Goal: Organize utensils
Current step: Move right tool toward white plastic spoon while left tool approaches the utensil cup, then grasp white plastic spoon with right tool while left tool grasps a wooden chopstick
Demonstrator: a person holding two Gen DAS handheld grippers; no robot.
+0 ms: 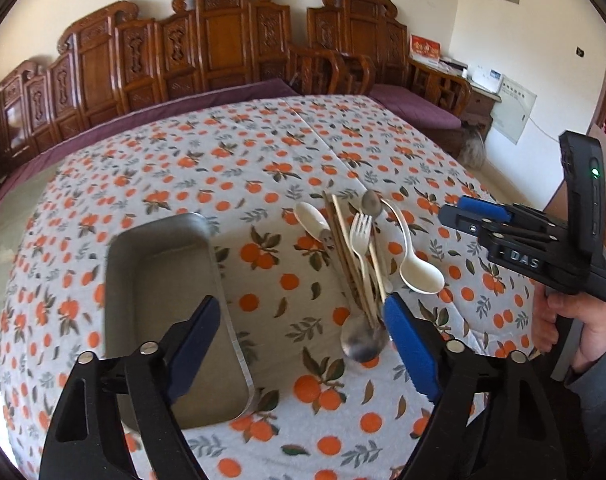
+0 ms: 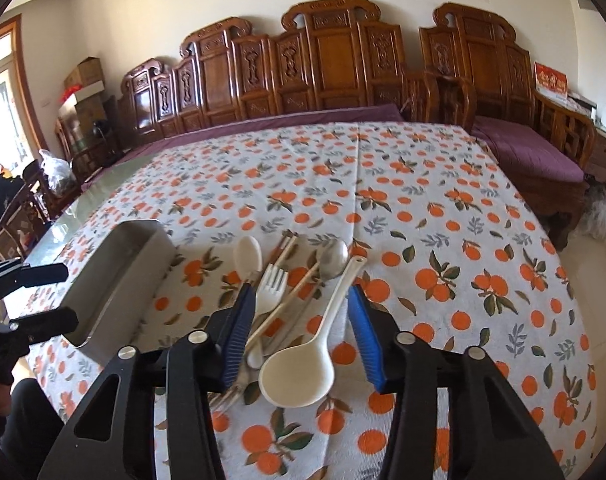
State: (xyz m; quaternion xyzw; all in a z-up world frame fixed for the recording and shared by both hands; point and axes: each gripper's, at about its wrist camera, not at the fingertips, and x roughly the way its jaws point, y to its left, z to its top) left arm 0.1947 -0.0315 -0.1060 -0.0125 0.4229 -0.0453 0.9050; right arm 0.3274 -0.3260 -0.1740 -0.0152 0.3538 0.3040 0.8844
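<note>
A pile of utensils lies on the orange-print tablecloth: a large white spoon [image 2: 303, 364], a white plastic fork [image 2: 271, 286], a metal spoon [image 2: 335, 256], a small white spoon [image 2: 247, 255] and wooden chopsticks [image 2: 287, 292]. The pile also shows in the left wrist view, with the white spoon [image 1: 419, 274], fork [image 1: 361, 236] and a metal spoon [image 1: 361, 342]. A metal tray [image 1: 163, 300] stands left of the pile and holds nothing visible. My left gripper [image 1: 303, 354] is open between tray and pile. My right gripper [image 2: 299, 332] is open above the pile, fingers either side of the white spoon's handle.
A carved wooden bench with purple cushions [image 2: 523, 148] runs behind the table. The tray [image 2: 115, 276] sits near the table's left edge in the right wrist view. The right gripper [image 1: 463, 214] shows at the right of the left wrist view.
</note>
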